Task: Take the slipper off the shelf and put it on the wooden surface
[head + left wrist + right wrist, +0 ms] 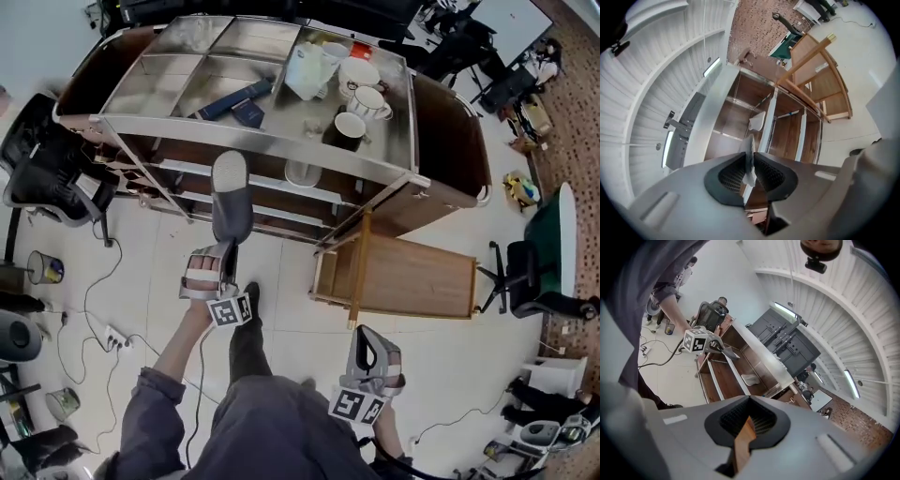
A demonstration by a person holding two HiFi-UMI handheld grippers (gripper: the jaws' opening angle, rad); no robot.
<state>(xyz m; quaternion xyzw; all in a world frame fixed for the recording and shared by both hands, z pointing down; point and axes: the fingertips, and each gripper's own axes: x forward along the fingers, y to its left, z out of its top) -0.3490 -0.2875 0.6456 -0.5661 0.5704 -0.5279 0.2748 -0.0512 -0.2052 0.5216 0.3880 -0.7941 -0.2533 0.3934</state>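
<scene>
out in front of the shelf (281, 142), the grey slipper (231, 192) hangs clear, pinched by its thin edge in the clenched left gripper (223, 249); it looks light and floppy, so the stiffer sole rim grips best, while the right gripper (364, 336) nips a wooden post (360, 262).

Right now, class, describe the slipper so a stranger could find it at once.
Find the big metal-topped cart. In front of its shelves, the left gripper is shut on a grey slipper. It alone stands on end in mid-air; the pale thing behind lies on a shelf.
</scene>
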